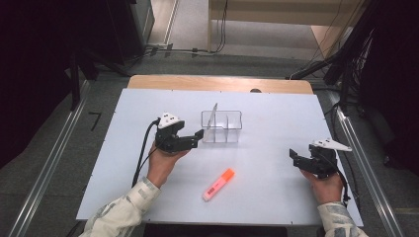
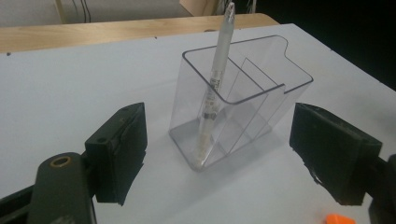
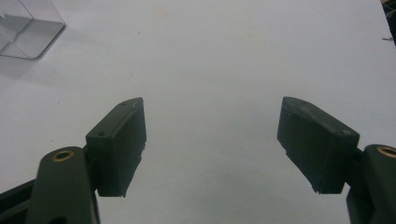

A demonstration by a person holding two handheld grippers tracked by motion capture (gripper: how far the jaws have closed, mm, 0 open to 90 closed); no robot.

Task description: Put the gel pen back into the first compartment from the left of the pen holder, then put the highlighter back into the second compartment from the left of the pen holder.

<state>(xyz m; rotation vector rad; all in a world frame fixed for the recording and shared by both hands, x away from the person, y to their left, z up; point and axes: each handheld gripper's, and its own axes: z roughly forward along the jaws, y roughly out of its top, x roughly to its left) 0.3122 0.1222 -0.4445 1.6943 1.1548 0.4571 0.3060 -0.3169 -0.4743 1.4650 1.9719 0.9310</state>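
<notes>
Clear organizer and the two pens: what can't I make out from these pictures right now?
- Print on the white pen: too small and blurred in the left gripper view.
- Orange highlighter: label unreadable in the high view; cut off by the bottom edge in the left gripper view.
- Clear organizer: cropped by the right gripper view's corner.

A white tabletop (image 1: 276,108) on a wooden table edge (image 1: 217,83) stands on grey floor (image 1: 108,94), with 2 metal rails (image 1: 44,173) at 3 and 9 o'clock, cables (image 1: 188,50) and pale wooden furniture (image 1: 276,15) at 12, darkness on both sides.
</notes>
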